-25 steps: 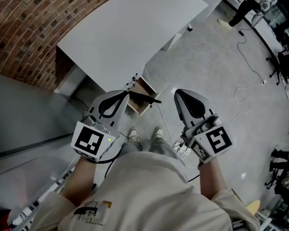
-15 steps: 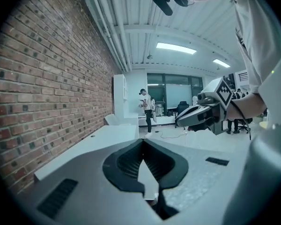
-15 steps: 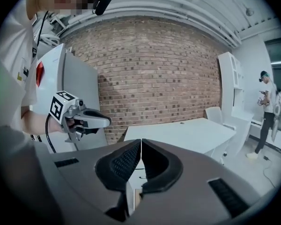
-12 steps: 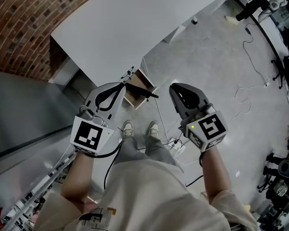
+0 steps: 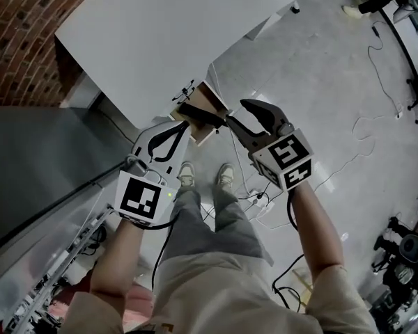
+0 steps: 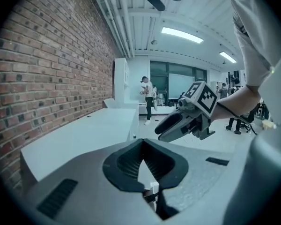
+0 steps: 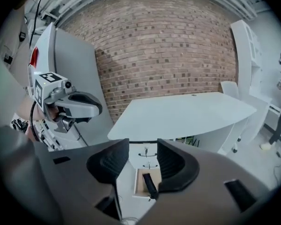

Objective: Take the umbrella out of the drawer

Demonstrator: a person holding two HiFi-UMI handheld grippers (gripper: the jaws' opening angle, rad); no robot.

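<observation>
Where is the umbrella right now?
The black umbrella lies in the open drawer under the white desk, mid-frame in the head view, ahead of the person's shoes.

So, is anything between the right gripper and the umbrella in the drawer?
Nothing visible. The drawer is open, the umbrella lies uncovered in it, and the right gripper, jaws just opened and empty, looks straight at it.

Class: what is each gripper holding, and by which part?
Nothing. The left gripper is shut, empty; the right gripper has just been opening its jaws, nothing between them. The umbrella lies in the drawer.
</observation>
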